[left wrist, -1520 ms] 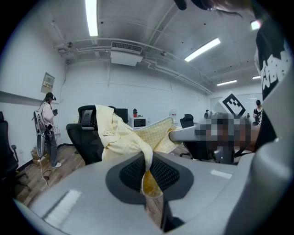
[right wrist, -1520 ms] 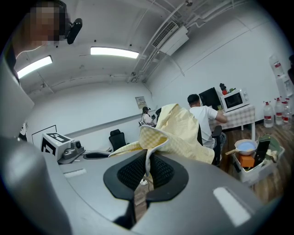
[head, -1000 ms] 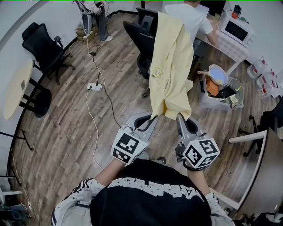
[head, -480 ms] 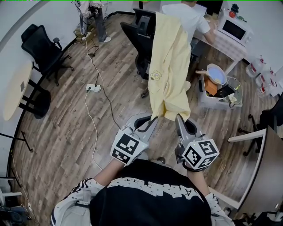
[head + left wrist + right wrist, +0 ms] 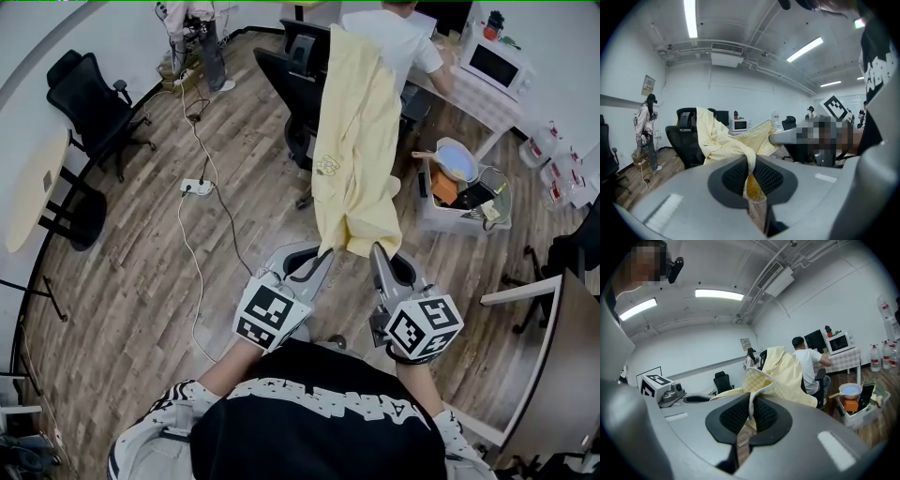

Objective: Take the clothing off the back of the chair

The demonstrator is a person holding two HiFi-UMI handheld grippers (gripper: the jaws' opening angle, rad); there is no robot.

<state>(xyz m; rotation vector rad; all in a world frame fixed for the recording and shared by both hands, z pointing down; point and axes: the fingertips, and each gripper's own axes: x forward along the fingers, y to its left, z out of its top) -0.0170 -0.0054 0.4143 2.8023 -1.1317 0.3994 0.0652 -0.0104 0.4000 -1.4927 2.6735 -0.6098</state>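
A pale yellow garment point(image 5: 356, 150) hangs stretched from the top of a black office chair's back point(image 5: 298, 89) down toward me. Its lower hem is pinched at two corners. My left gripper point(image 5: 328, 253) is shut on the hem's left corner, and the yellow fabric point(image 5: 752, 180) shows pressed between its dark pads. My right gripper point(image 5: 375, 249) is shut on the right corner, with checked lining point(image 5: 757, 380) bunched over its jaws. The garment point(image 5: 787, 373) still drapes over the chair back in the right gripper view, and the chair point(image 5: 686, 140) shows in the left gripper view.
A person in a white shirt point(image 5: 394, 37) sits at a desk behind the chair. A clear bin point(image 5: 464, 192) with a pan stands to the right, a power strip point(image 5: 197, 186) and cable lie on the wood floor left. Another black chair point(image 5: 94, 103) stands far left, and a standing person point(image 5: 197, 28).
The garment and chair have drifted slightly up and left in the head view. Both grippers hold the hem as before.
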